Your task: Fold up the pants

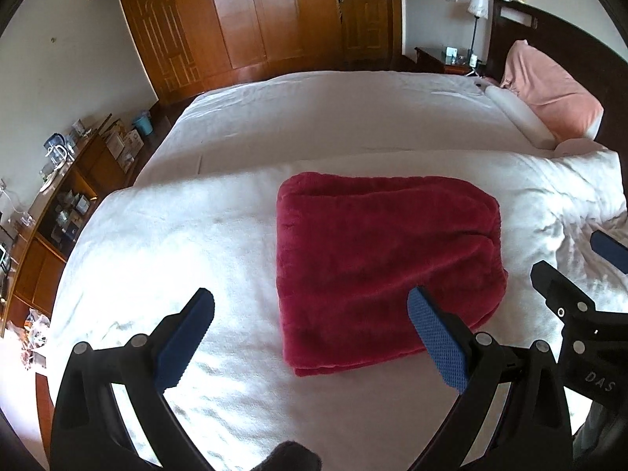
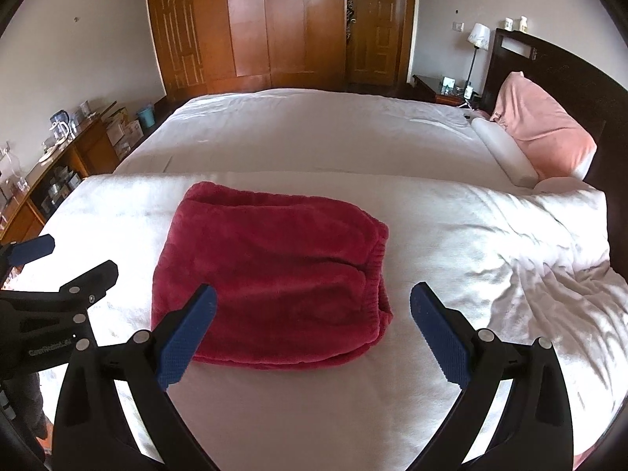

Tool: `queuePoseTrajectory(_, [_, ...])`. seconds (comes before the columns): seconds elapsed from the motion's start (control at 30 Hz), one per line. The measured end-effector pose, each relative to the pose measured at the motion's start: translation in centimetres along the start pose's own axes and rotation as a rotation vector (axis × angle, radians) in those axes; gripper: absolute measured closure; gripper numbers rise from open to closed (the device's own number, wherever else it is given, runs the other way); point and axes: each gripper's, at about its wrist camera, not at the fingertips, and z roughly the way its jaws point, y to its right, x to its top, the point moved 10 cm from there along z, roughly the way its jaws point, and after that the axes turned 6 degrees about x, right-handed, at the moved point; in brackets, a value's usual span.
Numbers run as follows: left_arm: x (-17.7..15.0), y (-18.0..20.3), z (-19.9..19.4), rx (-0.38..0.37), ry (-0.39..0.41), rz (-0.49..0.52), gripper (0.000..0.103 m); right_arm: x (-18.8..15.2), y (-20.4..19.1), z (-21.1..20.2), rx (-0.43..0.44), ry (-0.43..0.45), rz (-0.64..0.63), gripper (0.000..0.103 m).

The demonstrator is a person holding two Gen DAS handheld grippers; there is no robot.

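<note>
Dark red fleece pants lie folded into a thick rectangle on the white bedcover, the elastic waistband at the right end. My left gripper hovers open above the pants' near left corner, holding nothing. My right gripper is open too, above the pants' near right end, nothing between its blue pads. Each gripper shows in the other's view: the right gripper at the right edge of the left wrist view, the left gripper at the left edge of the right wrist view.
The white bed stretches far behind the pants. A pink pillow leans on the dark headboard at the right. Rumpled cover lies right of the pants. A cluttered low cabinet lines the left wall; wooden wardrobes stand behind.
</note>
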Motion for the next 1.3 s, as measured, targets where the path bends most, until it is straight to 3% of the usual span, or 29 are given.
queuePoseTrajectory(0.83, [0.7,1.3,-0.2,0.054,-0.009,-0.015,0.005,0.1,1.4,-0.1,0.034,-0.008,-0.039,0.003])
queuePoseTrajectory(1.03, [0.8,1.1,-0.2,0.047,0.021,0.005,0.005,0.0,1.4,0.0,0.03,-0.011,-0.032,0.003])
queuePoseTrajectory(1.3, [-0.4,-0.1,2.4,0.025,-0.036,-0.013,0.005,-1.3,1.2,1.1,0.003,-0.045,-0.012,0.003])
